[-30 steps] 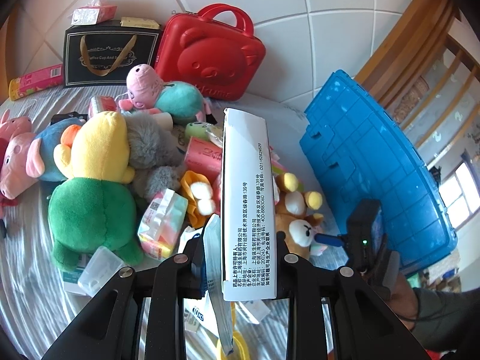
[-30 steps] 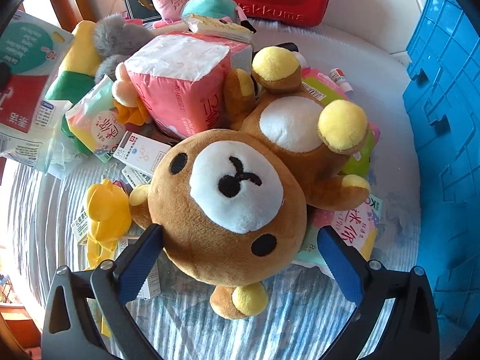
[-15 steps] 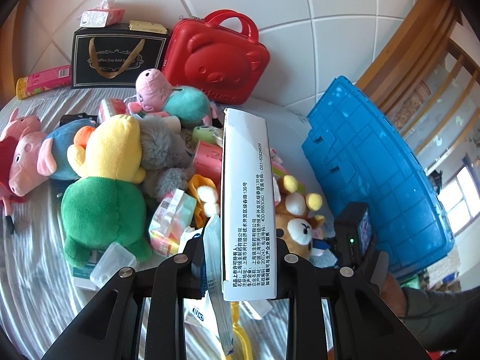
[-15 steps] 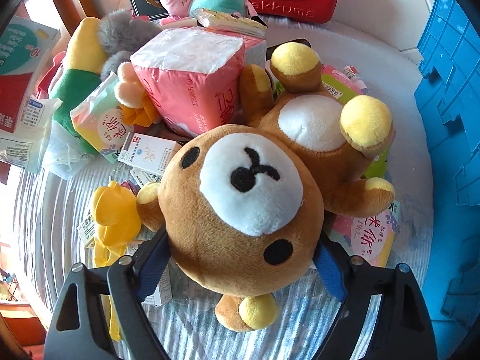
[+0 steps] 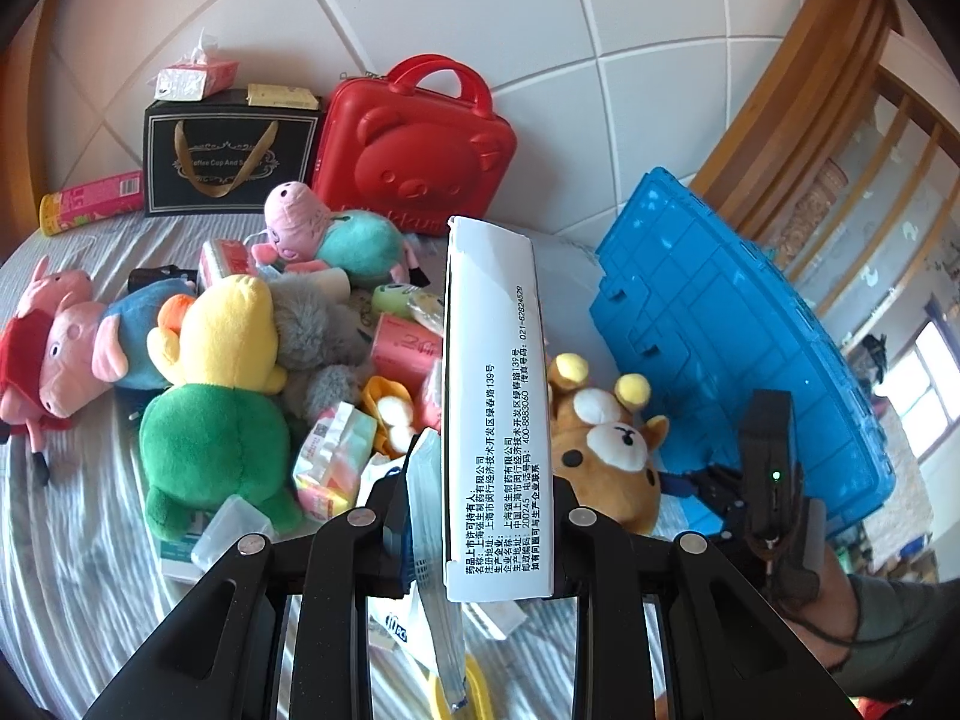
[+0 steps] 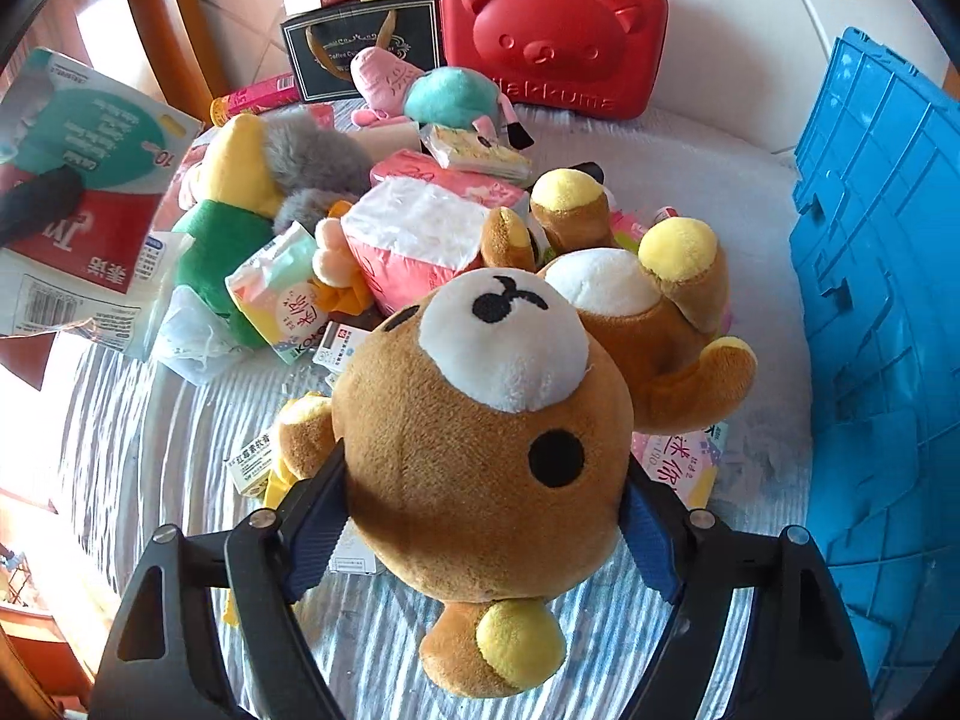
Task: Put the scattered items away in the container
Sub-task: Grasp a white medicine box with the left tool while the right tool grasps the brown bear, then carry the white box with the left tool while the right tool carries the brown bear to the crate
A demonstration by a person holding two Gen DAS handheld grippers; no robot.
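Little has been tidied. The left tool (image 5: 480,516) is pinched on a white box (image 5: 495,408); the right tool (image 6: 480,510) is closing on the bear (image 6: 480,450). Toys remain heaped mid-bed (image 6: 150,420); the crate (image 6: 888,300) lies at the right edge.

Two black handheld grippers, pretty chunky frames

Left gripper (image 5: 480,516) and right gripper (image 6: 480,516) both have silver screws and blue finger pads (image 6: 315,531); grey-green sleeve (image 5: 900,630) near right, green LED above.

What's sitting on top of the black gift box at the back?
On the black gift box lie a pink tissue pack and a flat yellow packet. Its inside cannot be seen.
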